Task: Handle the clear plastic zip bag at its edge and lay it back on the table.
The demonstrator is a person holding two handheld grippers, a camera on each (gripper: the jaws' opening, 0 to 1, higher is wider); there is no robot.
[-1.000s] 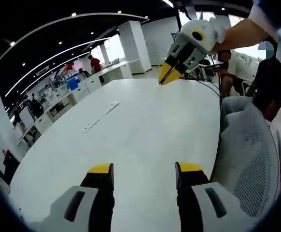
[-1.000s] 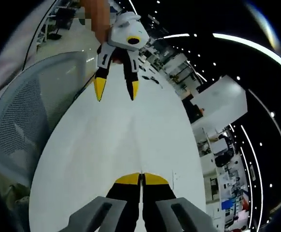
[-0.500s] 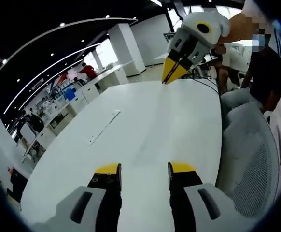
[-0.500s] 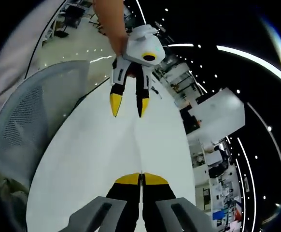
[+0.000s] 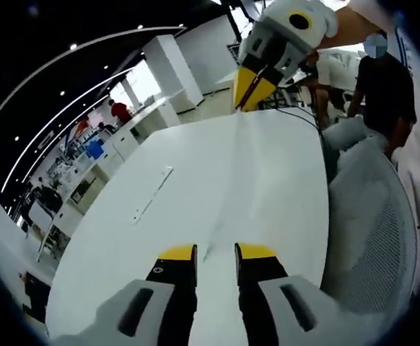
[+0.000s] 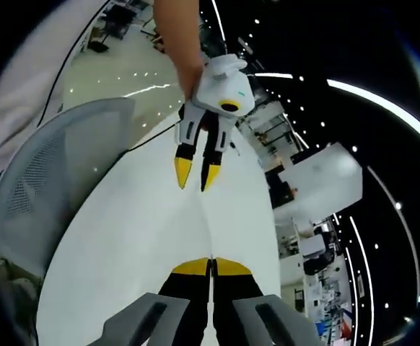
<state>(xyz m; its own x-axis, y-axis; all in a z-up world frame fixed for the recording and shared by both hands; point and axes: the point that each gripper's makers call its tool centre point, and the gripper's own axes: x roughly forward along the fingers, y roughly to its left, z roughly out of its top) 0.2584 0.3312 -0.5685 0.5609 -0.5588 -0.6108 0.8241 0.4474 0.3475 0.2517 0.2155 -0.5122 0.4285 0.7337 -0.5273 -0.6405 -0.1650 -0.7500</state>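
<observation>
Looking along the L gripper (image 5: 216, 251) in the left gripper view, its two yellow-tipped jaws stand apart w/ a narrow gap btwn them, nothing clearly clamped, so released. They hang over a big white table (image 5: 268, 180). The zip bag (image 5: 224, 187) is clear and very hard to make out. What shows is a faint thin line over the tabletop, running from the gap btwn the L jaws up to the tips of the R gripper (image 5: 247, 85) at the far end of the table. Can't tell if the rest of the bag is touching the table or hanging off it.

In the right gripper view, the R gripper (image 6: 211, 265) has its jaws pressed tight together, no gap. The same faint line of the bag (image 6: 205, 223) starts right at those tips, so it looks pinched on the bag's edge. The line runs on to the L gripper (image 6: 194, 176) opposite, held by a bare forearm (image 6: 181, 36), yellow tips slightly parted and pointing down at the table (image 6: 138, 238).

Other bits: a grey mesh chair (image 5: 372, 216) sits just beside the table's R-hand edge. A person in a dark shirt (image 5: 383, 79) stands behind it. A long narrow slot (image 5: 152, 194) is set in the tabletop, well apart from both grippers.
</observation>
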